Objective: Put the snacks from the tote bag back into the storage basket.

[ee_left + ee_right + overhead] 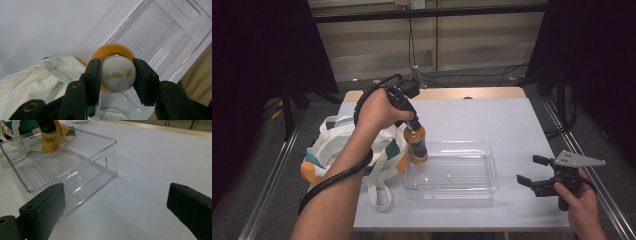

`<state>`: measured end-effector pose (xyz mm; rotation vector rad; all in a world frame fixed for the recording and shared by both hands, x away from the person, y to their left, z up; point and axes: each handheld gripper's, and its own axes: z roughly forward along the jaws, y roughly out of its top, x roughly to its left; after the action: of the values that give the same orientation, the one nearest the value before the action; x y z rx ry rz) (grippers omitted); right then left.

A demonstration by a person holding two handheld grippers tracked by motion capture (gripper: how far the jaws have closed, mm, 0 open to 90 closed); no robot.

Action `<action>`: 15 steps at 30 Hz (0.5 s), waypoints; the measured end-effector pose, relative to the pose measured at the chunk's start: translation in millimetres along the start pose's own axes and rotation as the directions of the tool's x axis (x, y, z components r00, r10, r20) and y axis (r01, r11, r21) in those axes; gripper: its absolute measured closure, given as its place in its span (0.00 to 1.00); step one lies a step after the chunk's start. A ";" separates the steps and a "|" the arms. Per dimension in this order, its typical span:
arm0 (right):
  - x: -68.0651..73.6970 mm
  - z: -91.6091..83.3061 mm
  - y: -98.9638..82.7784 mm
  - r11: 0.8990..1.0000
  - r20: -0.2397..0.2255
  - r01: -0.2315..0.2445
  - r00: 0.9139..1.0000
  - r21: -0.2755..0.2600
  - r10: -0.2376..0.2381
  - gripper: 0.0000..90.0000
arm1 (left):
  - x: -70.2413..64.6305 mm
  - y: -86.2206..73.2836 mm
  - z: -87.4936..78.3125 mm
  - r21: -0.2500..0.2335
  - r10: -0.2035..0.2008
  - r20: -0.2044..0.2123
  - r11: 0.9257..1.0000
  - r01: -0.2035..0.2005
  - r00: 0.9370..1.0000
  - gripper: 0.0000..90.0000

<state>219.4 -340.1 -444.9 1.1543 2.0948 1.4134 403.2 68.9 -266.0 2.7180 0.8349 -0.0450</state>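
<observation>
The bottle (pixel 416 144) of orange drink hung upright from my left gripper (pixel 413 121), whose jaws were clamped on either side of its white cap (pixel 118 76). It hovered over the left end of the clear tray (pixel 492 172), at about nine o'clock from the tray's middle, its base near or just above the rim there; I could not tell whether it touched. In my right gripper view the bottle's lower part showed through the tray's far wall. At eight o'clock from the bottle, a white cloth bag (pixel 329 150) with teal and orange patches lay slumped on the worktop (pixel 512 125).

I judged the step to be carrying the bottle into the tray. The next move called for bringing it fully inside the rim, lowering it until the base stood on the ribbed floor, then loosening my hold.

My right gripper (pixel 528 171) waited at three o'clock from the tray, well apart, jaws wide open and holding nothing.
</observation>
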 end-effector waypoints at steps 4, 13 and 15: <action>0.3 -0.1 0.0 1.000 0.000 -0.002 1.000 0.000 0.002 0.02 | 0.9 -1.3 2.5 0.001 -0.004 0.004 1.000 0.004 1.000 0.66; 0.7 0.1 0.1 1.000 0.000 -0.003 1.000 0.003 0.003 0.02 | 1.9 -3.2 8.7 0.013 -0.015 0.003 1.000 0.015 1.000 0.66; 0.6 0.0 0.1 1.000 -0.001 -0.003 1.000 0.002 0.003 0.02 | 2.0 -3.1 9.2 0.015 -0.014 0.003 1.000 0.014 1.000 0.66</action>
<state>219.0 -339.6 -444.8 1.1583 2.0967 1.4141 403.6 69.8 -275.9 2.7256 0.8563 -0.0594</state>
